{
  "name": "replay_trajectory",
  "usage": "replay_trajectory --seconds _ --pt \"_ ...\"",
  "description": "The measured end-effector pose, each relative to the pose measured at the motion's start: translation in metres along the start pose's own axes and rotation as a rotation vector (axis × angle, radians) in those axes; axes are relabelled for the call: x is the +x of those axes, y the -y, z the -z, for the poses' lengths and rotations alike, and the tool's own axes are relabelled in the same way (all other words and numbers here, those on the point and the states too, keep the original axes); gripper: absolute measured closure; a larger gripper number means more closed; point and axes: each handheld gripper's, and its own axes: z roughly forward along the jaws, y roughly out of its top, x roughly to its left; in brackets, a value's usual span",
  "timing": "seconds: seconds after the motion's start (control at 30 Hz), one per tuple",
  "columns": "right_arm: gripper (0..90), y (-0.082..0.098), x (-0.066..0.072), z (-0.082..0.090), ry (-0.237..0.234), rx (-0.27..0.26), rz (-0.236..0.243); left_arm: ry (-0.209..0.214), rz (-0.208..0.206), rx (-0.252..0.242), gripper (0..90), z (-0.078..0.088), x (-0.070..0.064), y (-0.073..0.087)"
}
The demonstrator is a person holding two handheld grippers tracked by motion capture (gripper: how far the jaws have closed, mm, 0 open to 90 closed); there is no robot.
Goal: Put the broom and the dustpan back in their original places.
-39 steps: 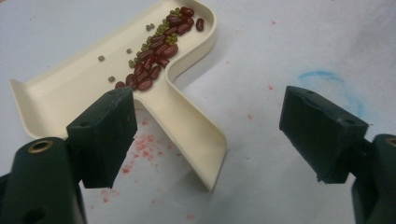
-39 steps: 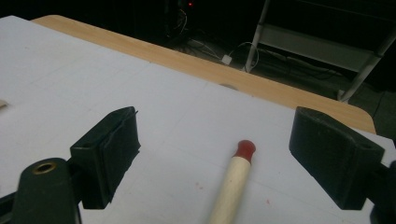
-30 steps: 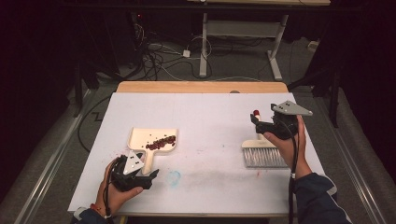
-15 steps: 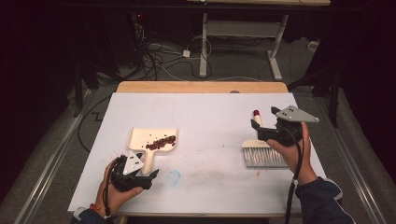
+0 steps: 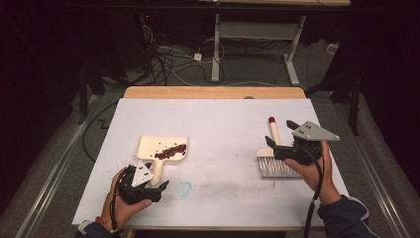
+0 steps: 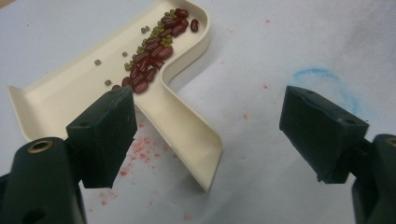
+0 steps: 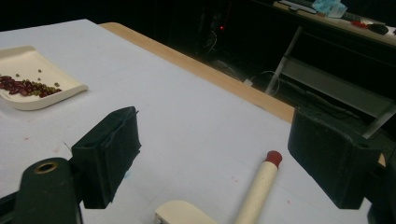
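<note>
The landmark is the cream dustpan [image 5: 162, 148], which lies flat on the white worktop [image 5: 218, 124] with its handle pointing toward the person.

Left gripper [image 5: 148, 186]: it sits just behind the end of the dustpan handle. In the left gripper view its fingers [image 6: 105, 135] stand wide apart and hold nothing, with the handle [image 6: 187, 140] lying between them, nearer the left finger.

Load: red beans and small green beans [image 6: 156, 39] lie in a loose band along the dustpan's back wall, beside the root of the handle.

Right gripper [image 5: 280, 144]: it is held well to the right of the dustpan, over the cream hand brush [image 5: 275, 161], which rests on the worktop with its red-tipped handle [image 7: 261, 186] pointing away from the person. Its fingers [image 7: 109, 154] are spread open and grip nothing; the brush handle runs between them without contact.

Step in hand, as judged: grasping the dustpan handle to lift the load.

Procedure:
1. Centre the handle between the left fingers before closing, since it currently lies off-centre.
2. Close on the flat middle of the handle, not on its curved end.
3. Keep the dustpan level, or tipped slightly back, so that the beans stay against the back wall.
4. Keep the right gripper off the brush until it is needed.
</note>
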Motion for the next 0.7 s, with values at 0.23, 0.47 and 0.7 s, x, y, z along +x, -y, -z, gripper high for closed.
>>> replay_trajectory --seconds 0.23,0.47,0.7 --pt "16.9 0.004 0.002 0.006 0.007 0.002 0.007 -0.001 -0.006 0.002 19.1 0.001 0.0 0.0" --pt "16.9 0.012 0.003 0.013 0.01 -0.004 0.021 -0.002 0.0 -0.006 19.1 0.001 -0.001 -0.001" --pt "16.9 0.022 0.007 0.017 0.009 -0.008 0.06 -0.002 -0.002 -0.005 19.1 0.001 -0.001 -0.001"
